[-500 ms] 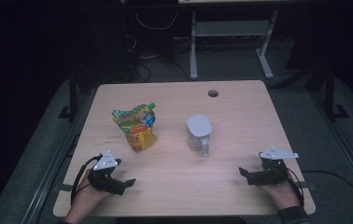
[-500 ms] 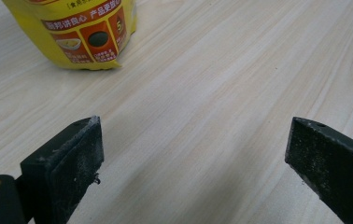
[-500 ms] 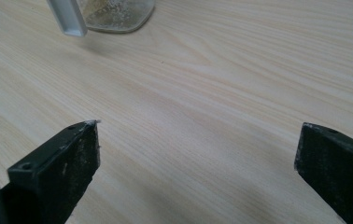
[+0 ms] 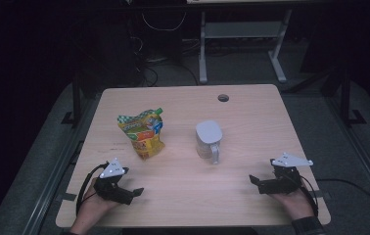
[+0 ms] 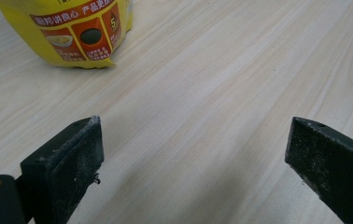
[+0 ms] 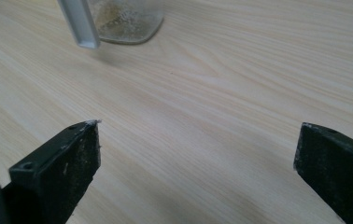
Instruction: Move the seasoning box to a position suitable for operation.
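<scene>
No shift since before: both hand-held grippers (image 4: 136,192) (image 4: 254,180) wide open, empty, pouch (image 4: 143,133) well ahead.

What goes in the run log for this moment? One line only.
left gripper: open, empty, near table edge | right gripper: open, empty | yellow pouch: lying untouched | lidded jug: upright, untouched

Yellow printed pouch (image 4: 143,135), clear grey-lidded jug (image 4: 208,139)
</scene>
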